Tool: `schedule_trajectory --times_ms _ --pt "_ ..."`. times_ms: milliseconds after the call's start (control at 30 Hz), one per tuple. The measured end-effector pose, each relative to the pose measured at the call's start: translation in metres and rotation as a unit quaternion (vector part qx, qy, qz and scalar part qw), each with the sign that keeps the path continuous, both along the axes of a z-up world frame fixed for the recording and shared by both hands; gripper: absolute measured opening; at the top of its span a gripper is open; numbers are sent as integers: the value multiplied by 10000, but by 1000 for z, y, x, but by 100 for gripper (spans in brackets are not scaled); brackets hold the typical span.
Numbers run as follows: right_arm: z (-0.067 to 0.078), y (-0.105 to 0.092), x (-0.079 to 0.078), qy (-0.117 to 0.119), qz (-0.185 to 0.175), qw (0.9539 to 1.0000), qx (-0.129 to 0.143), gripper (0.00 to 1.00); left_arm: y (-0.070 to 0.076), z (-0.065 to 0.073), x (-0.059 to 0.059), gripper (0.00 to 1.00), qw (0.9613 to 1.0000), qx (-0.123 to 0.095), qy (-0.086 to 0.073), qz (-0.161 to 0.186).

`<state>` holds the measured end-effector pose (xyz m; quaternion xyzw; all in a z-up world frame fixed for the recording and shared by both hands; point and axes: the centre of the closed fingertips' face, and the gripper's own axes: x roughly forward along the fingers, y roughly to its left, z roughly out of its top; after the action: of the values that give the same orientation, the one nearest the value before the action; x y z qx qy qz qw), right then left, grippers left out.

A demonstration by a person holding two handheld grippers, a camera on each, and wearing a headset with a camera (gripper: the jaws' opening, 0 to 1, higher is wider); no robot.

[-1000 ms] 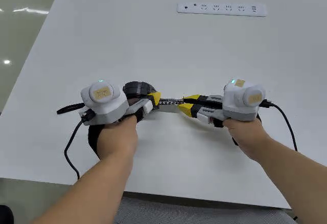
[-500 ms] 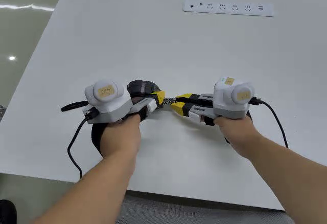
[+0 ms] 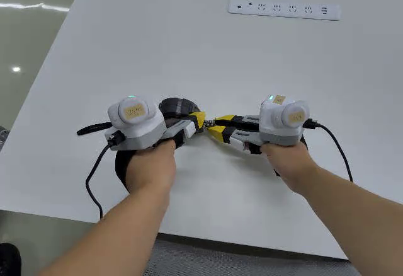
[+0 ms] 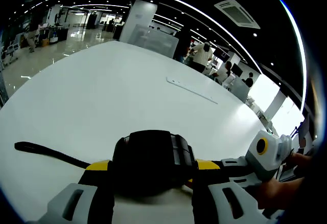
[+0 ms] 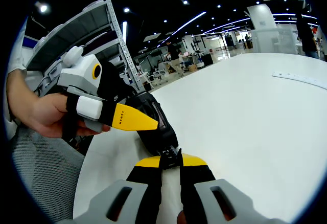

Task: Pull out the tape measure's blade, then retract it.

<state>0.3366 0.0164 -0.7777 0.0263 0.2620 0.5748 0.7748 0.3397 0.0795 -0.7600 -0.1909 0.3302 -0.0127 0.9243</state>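
Observation:
A black tape measure [image 3: 177, 108] is clamped in my left gripper [image 3: 192, 125], whose yellow-tipped jaws press on its two sides [image 4: 150, 160]. My right gripper [image 3: 213, 129] faces it from the right, shut on the end of the blade [image 3: 206, 123]. Just a short stretch of the blade shows between the two grippers. In the right gripper view the jaws [image 5: 169, 161] meet right at the mouth of the tape measure's case [image 5: 156, 124], with the left gripper's yellow finger [image 5: 130, 117] beside it. Both grippers hover just above the white table [image 3: 189, 55].
A white power strip [image 3: 283, 9] lies at the far side of the table. A black strap [image 3: 91, 129] trails left of the left gripper. Cables hang from both grippers [image 3: 94, 175] [image 3: 334, 150]. The table's near edge [image 3: 208, 235] runs under my forearms.
My right gripper has moved left toward the left gripper, and the exposed blade between them has grown shorter. The left gripper has kept its grip on the case.

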Motion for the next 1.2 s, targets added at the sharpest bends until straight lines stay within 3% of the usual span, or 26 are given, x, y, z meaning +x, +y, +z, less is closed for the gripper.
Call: schedule_trajectory --times_ms 400,567,833,1200 --pt "-4 4 2 -20 23 10000 -39 9 -1 0 0 58 10000 38 -8 -19" --pt "-7 4 1 21 23 10000 -36 10 -2 -1 2 59 9999 154 -6 -69" --pt "-9 5 0 -250 132 9994 -211 10 -2 -2 2 60 9996 266 -52 -123" --pt "-10 6 1 -172 119 9996 -192 12 -2 -2 2 61 9993 310 -20 -188"
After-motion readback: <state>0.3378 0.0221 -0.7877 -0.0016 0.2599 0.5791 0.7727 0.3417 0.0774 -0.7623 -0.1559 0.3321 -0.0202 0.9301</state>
